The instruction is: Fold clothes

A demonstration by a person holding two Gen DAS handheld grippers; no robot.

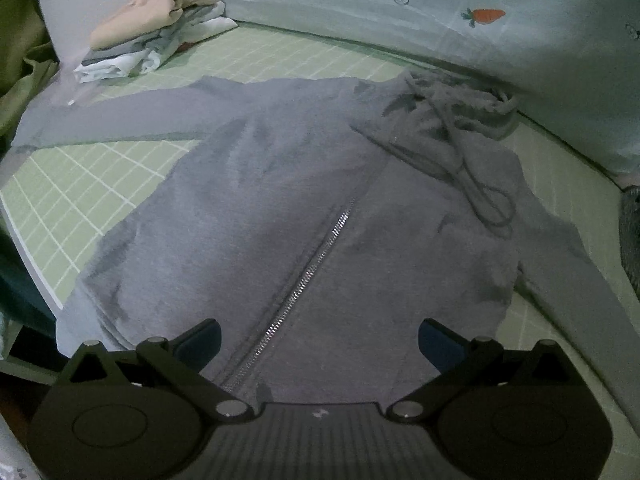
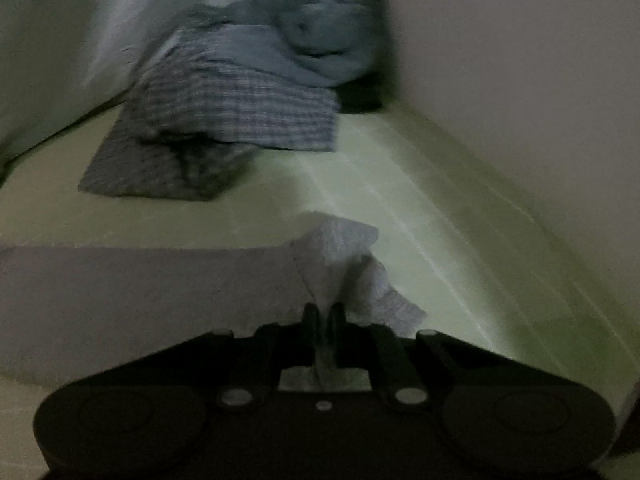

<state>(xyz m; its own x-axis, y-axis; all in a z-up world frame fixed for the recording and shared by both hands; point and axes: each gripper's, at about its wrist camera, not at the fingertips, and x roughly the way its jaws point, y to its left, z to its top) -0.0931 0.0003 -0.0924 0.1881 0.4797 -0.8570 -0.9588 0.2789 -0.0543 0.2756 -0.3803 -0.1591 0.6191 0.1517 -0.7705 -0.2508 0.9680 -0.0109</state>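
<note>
Nearest in the left wrist view, the left gripper [image 1: 319, 342] hangs over the hem of a grey zip-up hoodie [image 1: 280, 216], its fingers spread wide and gripping nothing. That hoodie lies front up on the green checked sheet [image 1: 72, 200], zipper [image 1: 312, 264] running away from the gripper, hood and drawstring [image 1: 472, 168] at the far right, one sleeve stretched out to the far left. Beyond that sleeve, at the far left, sits a stack of folded clothes [image 1: 152, 36]. A pale quilt with a carrot print [image 1: 484, 15] lies along the far side. Over on the right, the right gripper [image 2: 324, 312] is pinched tight on the hoodie's cuff [image 2: 348, 256], the sleeve trailing off to its left. Farther away a checked shirt [image 2: 224, 120] lies crumpled with bluish clothes heaped behind it.
</note>
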